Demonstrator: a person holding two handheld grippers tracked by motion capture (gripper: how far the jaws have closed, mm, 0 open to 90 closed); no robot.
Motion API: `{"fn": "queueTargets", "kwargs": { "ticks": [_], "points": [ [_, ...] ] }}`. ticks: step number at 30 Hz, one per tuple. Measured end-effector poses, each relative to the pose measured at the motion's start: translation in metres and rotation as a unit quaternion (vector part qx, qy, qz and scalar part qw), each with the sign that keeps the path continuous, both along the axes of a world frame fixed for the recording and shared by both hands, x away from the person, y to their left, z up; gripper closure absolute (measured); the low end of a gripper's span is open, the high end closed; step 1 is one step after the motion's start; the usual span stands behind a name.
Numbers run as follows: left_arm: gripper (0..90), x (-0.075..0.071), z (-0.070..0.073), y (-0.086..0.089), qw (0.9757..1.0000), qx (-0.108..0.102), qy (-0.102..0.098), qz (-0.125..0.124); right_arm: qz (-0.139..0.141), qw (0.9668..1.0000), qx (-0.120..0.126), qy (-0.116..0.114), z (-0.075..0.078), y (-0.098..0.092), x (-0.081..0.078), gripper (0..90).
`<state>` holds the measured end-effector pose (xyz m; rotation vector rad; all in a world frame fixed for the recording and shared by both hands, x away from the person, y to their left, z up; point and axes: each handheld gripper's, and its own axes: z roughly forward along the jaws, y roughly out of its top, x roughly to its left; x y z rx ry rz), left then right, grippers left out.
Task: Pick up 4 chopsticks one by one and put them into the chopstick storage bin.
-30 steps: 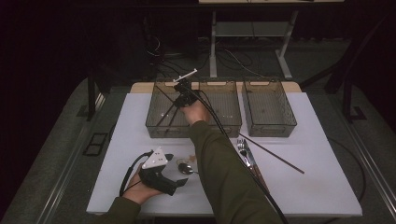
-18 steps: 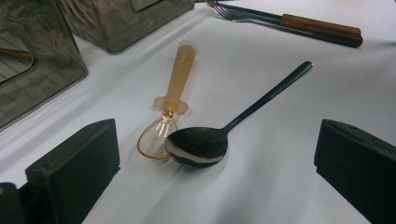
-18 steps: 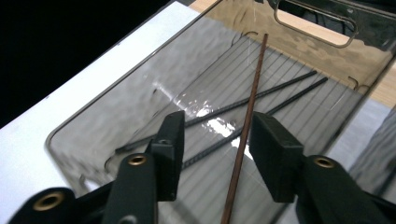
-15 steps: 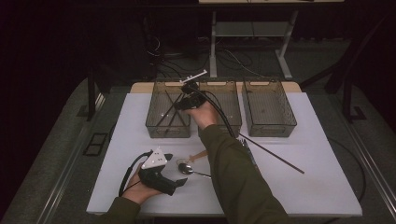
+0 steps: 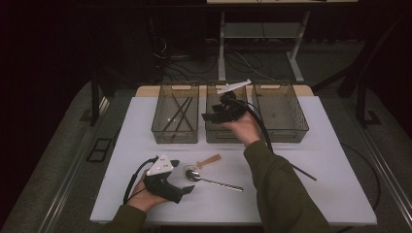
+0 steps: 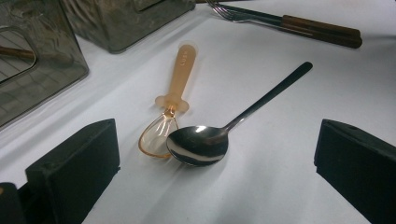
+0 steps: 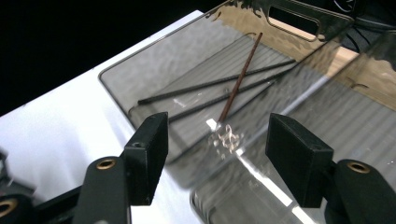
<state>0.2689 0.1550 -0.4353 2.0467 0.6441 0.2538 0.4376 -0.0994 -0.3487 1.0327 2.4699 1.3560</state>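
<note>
Two hand-held grippers over a sorting job, both with nothing in their jaws.

Resting low on the white worktop (image 5: 311,145), the left hand-held gripper (image 6: 215,186) stood wide and released, facing the shiny steel spoon (image 6: 198,144), whose bowl touched the loop of a translucent orange plastic utensil (image 6: 175,93). The right hand-held gripper (image 7: 217,158) hung above the smoky clear plastic bins, its jaws having just been opening and holding nothing; dark thin chopsticks (image 7: 224,88) lay in the left bin (image 5: 176,114). I judged the spoon the next pick: because the two utensils touched, a careless close could pinch both or skid the spoon across the smooth top. Beside them lay brown-handled forks (image 6: 299,23). Beyond the worktop the room was dark, with grey carpet and cables near a desk frame.
</note>
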Motion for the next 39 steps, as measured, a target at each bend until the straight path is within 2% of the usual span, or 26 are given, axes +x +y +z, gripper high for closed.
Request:
{"fn": "queueTargets", "kwargs": {
  "ticks": [1,6,8,13,18,22,23,28,31,35,39],
  "points": [
    [0.0,0.0,0.0,0.0,1.0,0.001,0.002,0.001,0.0,1.0,0.0,0.0,0.0,0.0,0.0,38.7],
    [0.0,0.0,0.0,0.001,1.0,0.001,0.001,0.004,0.002,0.9999,0.012,-0.012,0.003,-0.033,-0.015,38.6],
    [0.0,0.0,-0.001,0.002,1.0,0.0,0.002,0.007,0.003,0.9998,0.012,-0.013,0.003,-0.037,-0.017,38.6],
    [0.0,0.001,-0.001,0.002,1.0,0.006,0.001,0.006,0.014,0.9995,0.018,-0.02,0.004,-0.06,-0.031,36.7],
    [0.0,0.001,-0.001,0.002,1.0,0.005,0.002,0.008,0.028,0.9987,0.033,-0.028,0.0,-0.089,-0.047,36.2],
    [0.0,0.001,-0.001,0.002,1.0,0.005,0.002,0.008,0.027,0.9986,0.033,-0.032,-0.003,-0.102,-0.055,36.2],
    [0.0,0.001,-0.001,0.002,1.0,0.004,0.002,0.008,0.027,0.9986,0.032,-0.032,-0.005,-0.11,-0.061,36.3],
    [0.0,0.001,-0.001,0.002,1.0,0.005,0.002,0.007,0.029,0.9989,0.025,-0.028,-0.012,-0.125,-0.071,36.4],
    [0.0,0.001,-0.001,0.002,1.0,0.005,0.002,0.008,0.024,0.9994,0.011,-0.024,-0.02,-0.139,-0.077,36.2],
    [0.0,0.0,-0.001,0.002,0.9999,0.005,0.001,0.009,0.016,0.9996,0.006,-0.02,-0.024,-0.15,-0.081,36.2],
    [0.0,0.001,0.0,0.004,0.9999,0.01,-0.002,0.007,0.005,0.9999,-0.003,-0.008,-0.035,-0.171,-0.09,36.2]
  ]
}}
